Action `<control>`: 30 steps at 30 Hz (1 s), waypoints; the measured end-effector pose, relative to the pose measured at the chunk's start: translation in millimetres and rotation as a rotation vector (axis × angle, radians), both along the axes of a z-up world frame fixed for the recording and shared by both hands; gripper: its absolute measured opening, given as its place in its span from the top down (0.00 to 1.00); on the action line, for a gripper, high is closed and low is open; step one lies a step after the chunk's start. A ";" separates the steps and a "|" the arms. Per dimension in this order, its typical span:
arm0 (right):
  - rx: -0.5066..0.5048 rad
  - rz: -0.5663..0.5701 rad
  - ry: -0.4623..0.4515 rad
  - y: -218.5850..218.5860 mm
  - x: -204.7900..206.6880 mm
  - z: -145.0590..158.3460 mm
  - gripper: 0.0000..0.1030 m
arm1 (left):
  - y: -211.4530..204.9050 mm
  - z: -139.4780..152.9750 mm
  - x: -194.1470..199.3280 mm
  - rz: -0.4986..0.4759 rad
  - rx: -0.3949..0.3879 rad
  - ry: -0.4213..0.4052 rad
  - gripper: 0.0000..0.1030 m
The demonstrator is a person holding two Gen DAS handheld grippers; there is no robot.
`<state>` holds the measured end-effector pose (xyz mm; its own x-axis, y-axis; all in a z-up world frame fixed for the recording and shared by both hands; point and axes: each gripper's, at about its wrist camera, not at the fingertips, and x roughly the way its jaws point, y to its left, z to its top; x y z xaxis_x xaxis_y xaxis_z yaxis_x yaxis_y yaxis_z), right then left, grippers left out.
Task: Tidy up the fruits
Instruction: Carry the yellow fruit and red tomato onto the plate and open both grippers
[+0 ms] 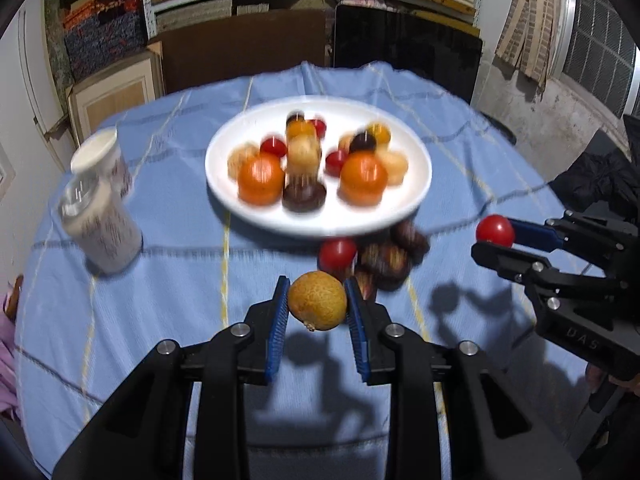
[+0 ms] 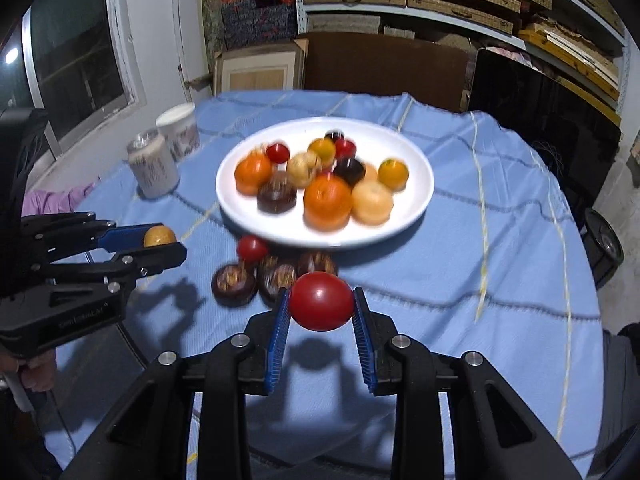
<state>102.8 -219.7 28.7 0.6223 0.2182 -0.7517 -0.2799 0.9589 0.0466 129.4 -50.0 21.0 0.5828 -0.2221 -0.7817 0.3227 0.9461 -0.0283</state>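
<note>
My left gripper (image 1: 317,300) is shut on a small tan speckled fruit (image 1: 318,301), held above the blue cloth. It shows again at the left of the right wrist view as the left gripper (image 2: 162,242) with the tan fruit (image 2: 159,236). My right gripper (image 2: 321,302) is shut on a red cherry tomato (image 2: 321,301); from the left wrist it appears as the right gripper (image 1: 493,236) gripping the tomato (image 1: 495,230). A white plate (image 1: 320,222) (image 2: 420,204) carries several oranges, tomatoes and dark fruits. In front of it lie one loose tomato (image 1: 337,253) (image 2: 251,249) and several dark brown fruits (image 1: 386,258) (image 2: 234,283).
Two pale jars (image 1: 105,236) (image 2: 154,168) stand on the left of the round table with its blue checked cloth (image 1: 160,280). Shelves of boxes and dark boards fill the back wall. A hand (image 2: 36,372) holds the left gripper's handle.
</note>
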 end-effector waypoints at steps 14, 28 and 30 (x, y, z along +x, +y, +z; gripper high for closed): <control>0.063 -0.033 -0.045 -7.7 114.3 24.4 0.69 | -22.2 23.5 107.4 0.007 0.004 -0.023 0.74; 0.114 -0.087 0.024 0.9 174.8 -13.8 0.62 | -27.9 -9.5 169.5 0.096 0.012 0.030 0.56; 0.131 -0.092 0.024 -2.7 171.8 -12.1 0.61 | -24.4 -7.6 168.4 0.111 0.002 0.025 0.46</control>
